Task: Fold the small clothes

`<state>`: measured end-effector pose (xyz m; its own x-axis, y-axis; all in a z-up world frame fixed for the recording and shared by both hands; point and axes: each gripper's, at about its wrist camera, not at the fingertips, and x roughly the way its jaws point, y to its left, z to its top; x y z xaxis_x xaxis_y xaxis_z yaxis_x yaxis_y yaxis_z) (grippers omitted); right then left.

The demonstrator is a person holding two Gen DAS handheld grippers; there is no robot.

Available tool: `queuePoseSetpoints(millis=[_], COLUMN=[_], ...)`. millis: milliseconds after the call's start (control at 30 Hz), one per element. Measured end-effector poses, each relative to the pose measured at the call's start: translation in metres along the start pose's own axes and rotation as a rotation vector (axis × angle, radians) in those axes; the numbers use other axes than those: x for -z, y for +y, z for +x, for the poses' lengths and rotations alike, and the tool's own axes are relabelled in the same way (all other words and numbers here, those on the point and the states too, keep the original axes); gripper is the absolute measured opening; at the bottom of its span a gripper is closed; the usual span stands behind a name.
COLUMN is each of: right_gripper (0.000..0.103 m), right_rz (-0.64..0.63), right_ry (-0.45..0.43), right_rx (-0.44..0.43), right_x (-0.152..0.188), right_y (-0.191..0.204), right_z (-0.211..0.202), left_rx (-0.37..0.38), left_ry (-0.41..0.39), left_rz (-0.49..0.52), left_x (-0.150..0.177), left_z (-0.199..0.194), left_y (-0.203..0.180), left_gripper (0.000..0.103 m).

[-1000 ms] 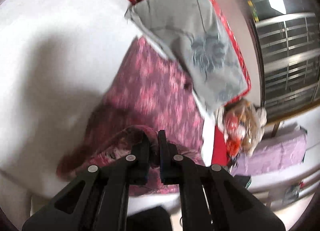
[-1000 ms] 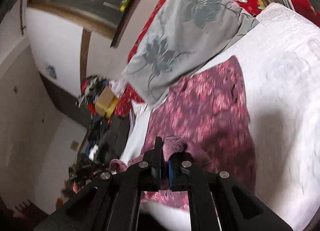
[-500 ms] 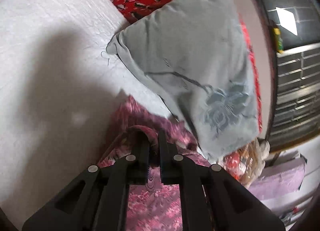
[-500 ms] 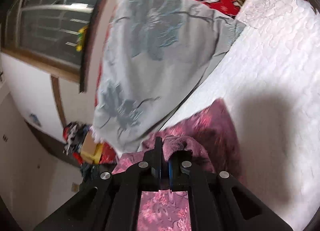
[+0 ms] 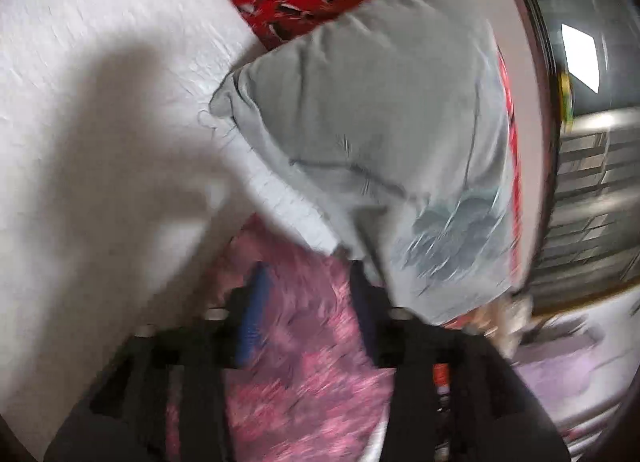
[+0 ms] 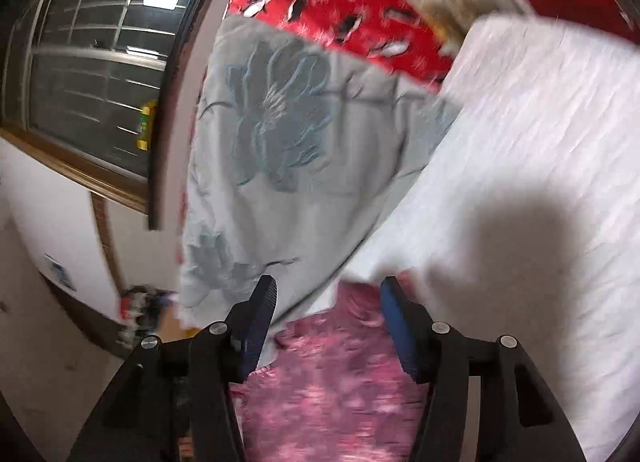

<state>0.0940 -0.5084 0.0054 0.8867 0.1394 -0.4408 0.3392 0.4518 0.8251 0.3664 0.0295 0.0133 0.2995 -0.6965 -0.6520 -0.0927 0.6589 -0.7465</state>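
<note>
In the left wrist view, the left gripper (image 5: 308,298) is opening, its fingers (image 5: 252,318) apart over the pink floral garment (image 5: 304,374) on the white bed (image 5: 100,142), just below a grey pillow (image 5: 380,134).

In the right wrist view, the right gripper (image 6: 328,314) is likewise opening above the garment (image 6: 332,394). It looks light, limp and soft; corners or hem edges seem the best hold.

Both the left tool (image 5: 306,294) and right tool (image 6: 328,304), earlier clamped, are opening, seemingly releasing the pink garment (image 6: 332,390).

White quilted bed (image 6: 540,134) with a grey floral pillow (image 6: 288,150) and red patterned bedding (image 6: 340,18), barred dark window (image 6: 92,74) reflecting a ceiling light, white wall (image 6: 48,198).
</note>
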Motion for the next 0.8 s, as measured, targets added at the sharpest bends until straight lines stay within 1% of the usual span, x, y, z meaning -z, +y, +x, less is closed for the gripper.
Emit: queuePoseSetpoints(millis=[33, 100, 167, 200, 233, 267, 300, 333, 367, 400, 433, 467, 500, 567, 633, 700, 733, 767, 800], right_gripper=[0.057, 0.057, 0.057, 0.056, 0.054, 0.035, 0.003, 0.005, 0.005, 0.004, 0.004, 0.004, 0.004, 0.005, 0.012, 0.015, 0.022, 0.036, 0.043], right_rz=[-0.032, -0.082, -0.123, -0.152, -0.19, -0.233, -0.277, -0.318, -0.337, -0.358, -0.351, -0.332, -0.296, -0.249, -0.257, -0.235, -0.233, -0.24, -0.253], right_ry=[0.023, 0.071, 0.115, 0.135, 0.145, 0.15, 0.148, 0.151, 0.137, 0.08, 0.048, 0.038, 0.061, 0.153, 0.12, 0.094, 0.094, 0.092, 0.093], right_rx=[0.054, 0.123, 0.172, 0.204, 0.236, 0.272, 0.306, 0.302, 0.288, 0.276, 0.274, 0.293, 0.341, 0.417, 0.393, 0.356, 0.324, 0.304, 0.29], right_x=[0.001, 0.008, 0.018, 0.025, 0.031, 0.036, 0.04, 0.041, 0.04, 0.037, 0.033, 0.029, 0.024, 0.024, 0.027, 0.03, 0.034, 0.039, 0.047], right_y=[0.0, 0.001, 0.001, 0.005, 0.01, 0.016, 0.024, 0.032, 0.038, 0.045, 0.045, 0.04, 0.028, 0.006, 0.011, 0.02, 0.023, 0.025, 0.026], right_z=[0.002, 0.012, 0.027, 0.037, 0.046, 0.054, 0.06, 0.064, 0.063, 0.056, 0.052, 0.052, 0.056, 0.067, 0.055, 0.036, 0.025, 0.014, 0.003], left_rx=[-0.014, -0.048, -0.095, -0.131, -0.152, -0.182, -0.202, -0.221, -0.239, -0.259, -0.283, -0.306, -0.318, -0.298, -0.273, -0.285, -0.291, -0.288, -0.288], left_ry=[-0.011, -0.028, -0.047, -0.055, -0.056, -0.056, -0.063, -0.081, -0.103, -0.129, -0.149, -0.151, -0.134, -0.113, -0.115, -0.126, -0.133, -0.133, -0.122], left_rz=[0.039, 0.116, 0.169, 0.198, 0.21, 0.231, 0.244, 0.26, 0.274, 0.285, 0.292, 0.292, 0.285, 0.262, 0.244, 0.254, 0.258, 0.262, 0.265], left_x=[0.011, 0.041, 0.068, 0.083, 0.088, 0.096, 0.099, 0.102, 0.104, 0.104, 0.103, 0.102, 0.098, 0.092, 0.086, 0.085, 0.086, 0.087, 0.087], left_z=[-0.002, -0.003, 0.002, 0.008, 0.012, 0.017, 0.018, 0.019, 0.018, 0.017, 0.018, 0.023, 0.027, 0.029, 0.022, 0.014, 0.009, 0.007, 0.006], left_y=[-0.005, -0.012, -0.017, -0.018, -0.019, -0.019, -0.018, -0.016, -0.015, -0.012, -0.009, -0.006, -0.001, 0.005, 0.005, 0.001, 0.001, 0.001, 0.002], left_gripper=[0.045, 0.047, 0.047, 0.047, 0.047, 0.047, 0.047, 0.047, 0.047, 0.047, 0.047, 0.047, 0.047, 0.047, 0.047, 0.047, 0.047, 0.048, 0.049])
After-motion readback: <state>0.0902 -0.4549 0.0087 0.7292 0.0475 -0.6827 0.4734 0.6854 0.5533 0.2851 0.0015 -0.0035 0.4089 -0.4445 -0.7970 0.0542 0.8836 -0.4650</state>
